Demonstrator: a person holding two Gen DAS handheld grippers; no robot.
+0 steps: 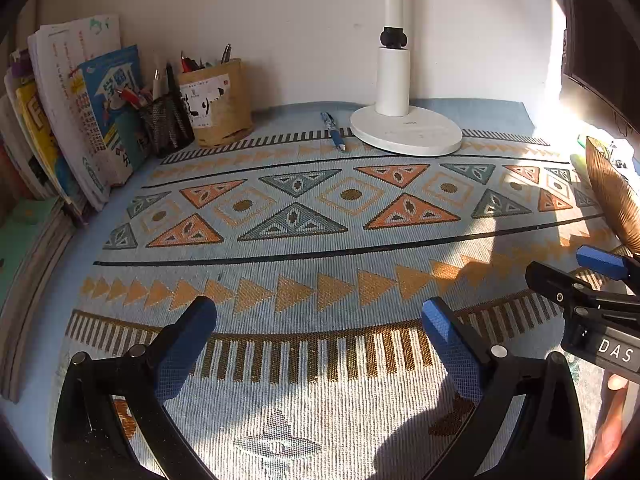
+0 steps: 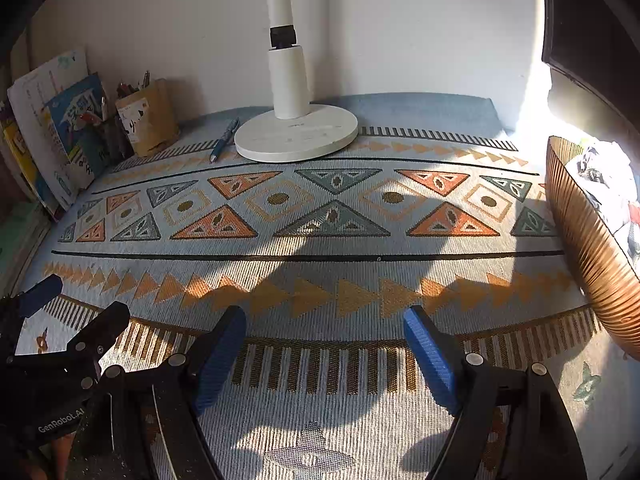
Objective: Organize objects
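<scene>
A blue pen (image 1: pixel 333 131) lies loose on the patterned cloth just left of the white lamp base (image 1: pixel 406 135); it also shows in the right wrist view (image 2: pixel 224 141). A tan pen holder (image 1: pixel 216 102) and a dark mesh pen cup (image 1: pixel 166 122) stand at the back left, both with pens in them. My left gripper (image 1: pixel 320 322) is open and empty over the near part of the cloth. My right gripper (image 2: pixel 325 332) is open and empty beside it, and shows at the right edge of the left wrist view (image 1: pixel 600 276).
Books and booklets (image 1: pixel 80 120) lean against the left wall. A ribbed brown bowl (image 2: pixel 584 240) with crumpled items stands at the right. A dark monitor (image 1: pixel 600 40) is at the back right. The lamp pole (image 2: pixel 282 40) rises mid-back.
</scene>
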